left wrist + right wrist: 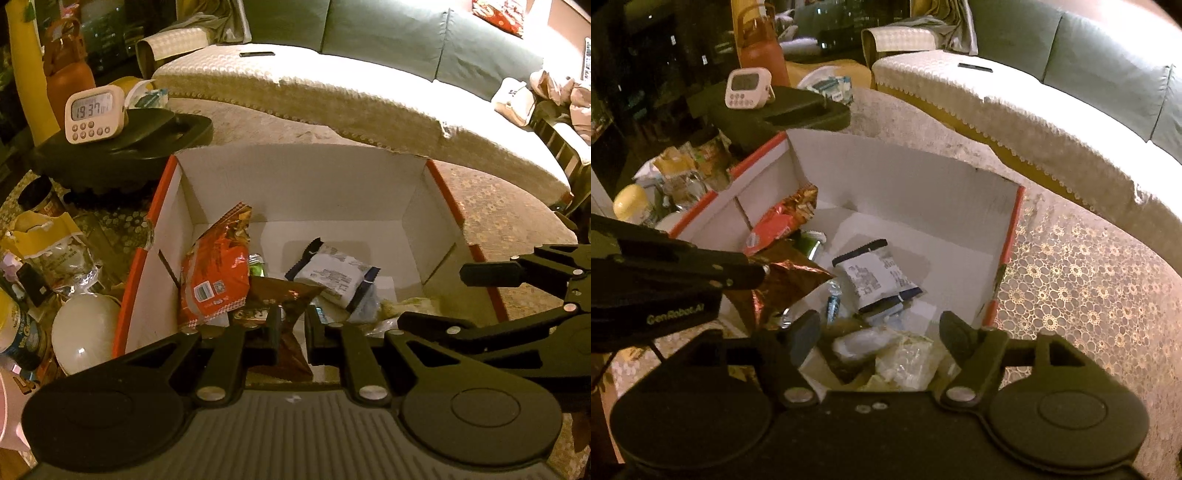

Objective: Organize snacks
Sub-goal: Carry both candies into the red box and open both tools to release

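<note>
Fingers of the left gripper (pixel 291 332), low in the left wrist frame, stand narrowly parted around a crinkled brown foil snack packet (pixel 286 295) over the white, red-edged cardboard box (pixel 295 173); whether they pinch it I cannot tell, and its lower end is hidden. In the right wrist frame, the right gripper (pixel 879 332) gapes wide and empty above pale clear-wrapped snacks (pixel 897 354) at lower centre, half cut off by its body.

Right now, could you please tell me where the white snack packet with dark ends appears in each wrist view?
Left wrist: the white snack packet lies on the box floor, centre-right, beyond the left gripper.
Right wrist: the packet lies mid-frame in the box.
Shared landmark: the orange snack bag against the box's left wall.
</note>
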Tool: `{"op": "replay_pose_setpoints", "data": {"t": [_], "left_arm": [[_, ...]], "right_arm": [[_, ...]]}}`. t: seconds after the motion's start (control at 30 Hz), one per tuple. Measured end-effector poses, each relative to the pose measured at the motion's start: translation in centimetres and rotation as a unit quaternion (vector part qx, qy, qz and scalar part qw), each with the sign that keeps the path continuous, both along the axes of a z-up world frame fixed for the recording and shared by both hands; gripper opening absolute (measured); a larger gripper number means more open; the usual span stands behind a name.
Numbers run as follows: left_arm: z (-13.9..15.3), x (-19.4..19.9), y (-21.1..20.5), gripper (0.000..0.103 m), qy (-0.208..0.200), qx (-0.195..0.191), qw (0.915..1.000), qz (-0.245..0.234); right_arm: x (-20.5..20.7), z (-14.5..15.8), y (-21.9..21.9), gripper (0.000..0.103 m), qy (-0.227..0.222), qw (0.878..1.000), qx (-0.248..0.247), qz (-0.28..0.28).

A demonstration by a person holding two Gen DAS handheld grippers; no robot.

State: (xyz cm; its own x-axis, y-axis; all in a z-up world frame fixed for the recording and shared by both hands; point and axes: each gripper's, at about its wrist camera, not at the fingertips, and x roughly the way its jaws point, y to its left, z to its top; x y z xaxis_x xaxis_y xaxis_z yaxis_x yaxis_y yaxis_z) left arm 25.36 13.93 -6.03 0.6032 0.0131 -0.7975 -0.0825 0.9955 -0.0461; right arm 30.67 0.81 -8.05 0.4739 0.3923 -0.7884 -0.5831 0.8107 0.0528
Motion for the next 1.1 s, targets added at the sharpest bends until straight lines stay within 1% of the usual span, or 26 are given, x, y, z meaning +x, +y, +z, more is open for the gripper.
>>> {"op": "replay_pose_setpoints", "data": {"t": [0.07,0.13,0.23,0.37,0.4,0.43,0.5,0.6,0.7,0.73,0.77,0.83,0.93,1.1], "left_arm": [[0.4,-0.4,-0.3,0.015,-0.003,0.0,1.0,-0.002],[0.7,-0.8,-0.5,0.021,-0.006,-0.003,1.0,-0.003],[1.4,-1.5,-0.9,0.027,-0.011,-0.003,0.9999,-0.006],[2.2,-2.7,-1.6,0.032,-0.015,-0.001,0.9998,-0.013],[2.5,-3.0,-1.8,0.039,-0.017,-0.002,0.9997,-0.015],[2.7,-3.4,-2.0,0.05,-0.02,-0.002,0.9997,-0.016],[3.2,-4.1,-2.3,0.063,-0.029,-0.001,0.9994,-0.016],[4.0,-5.2,-3.0,0.066,-0.038,0.001,0.999,-0.024],[4.5,-6.2,-3.7,0.072,-0.043,0.003,0.9987,-0.029],[4.6,-6.6,-3.9,0.074,-0.045,0.002,0.9985,-0.031],[4.8,-7.0,-4.1,0.075,-0.047,0.002,0.9984,-0.032],[4.9,-7.8,-4.5,0.077,-0.049,0.002,0.9982,-0.035],[5.1,-8.9,-5.1,0.082,-0.053,-0.002,0.9979,-0.039],[4.9,-10.8,-6.0,0.086,-0.062,-0.003,0.997,-0.045]], "right_arm": [[-0.4,0.6,-0.5,0.073,0.002,1.0,0.008,-0.003],[-0.9,1.1,-1.1,0.075,0.002,1.0,0.014,-0.006],[-1.7,1.7,-1.9,0.077,0.001,1.0,0.022,-0.009],[-2.9,2.6,-3.2,0.079,0.0,0.999,0.03,-0.016],[-3.1,2.8,-3.5,0.079,0.0,0.999,0.032,-0.019],[-3.5,3.0,-4.0,0.079,0.002,0.999,0.035,-0.021],[-4.1,3.4,-4.6,0.08,0.002,0.999,0.04,-0.024],[-5.1,3.9,-5.5,0.08,0.0,0.999,0.042,-0.028],[-6.2,4.3,-6.3,0.081,-0.001,0.998,0.046,-0.03],[-6.6,4.4,-6.7,0.084,-0.001,0.998,0.047,-0.031],[-7.0,4.5,-7.0,0.089,-0.002,0.998,0.049,-0.032],[-7.9,4.6,-7.6,0.093,-0.005,0.998,0.054,-0.033],[-8.9,4.5,-8.5,0.093,-0.002,0.998,0.056,-0.035],[-10.5,4.1,-9.7,0.094,0.0,0.998,0.055,-0.04]]}}
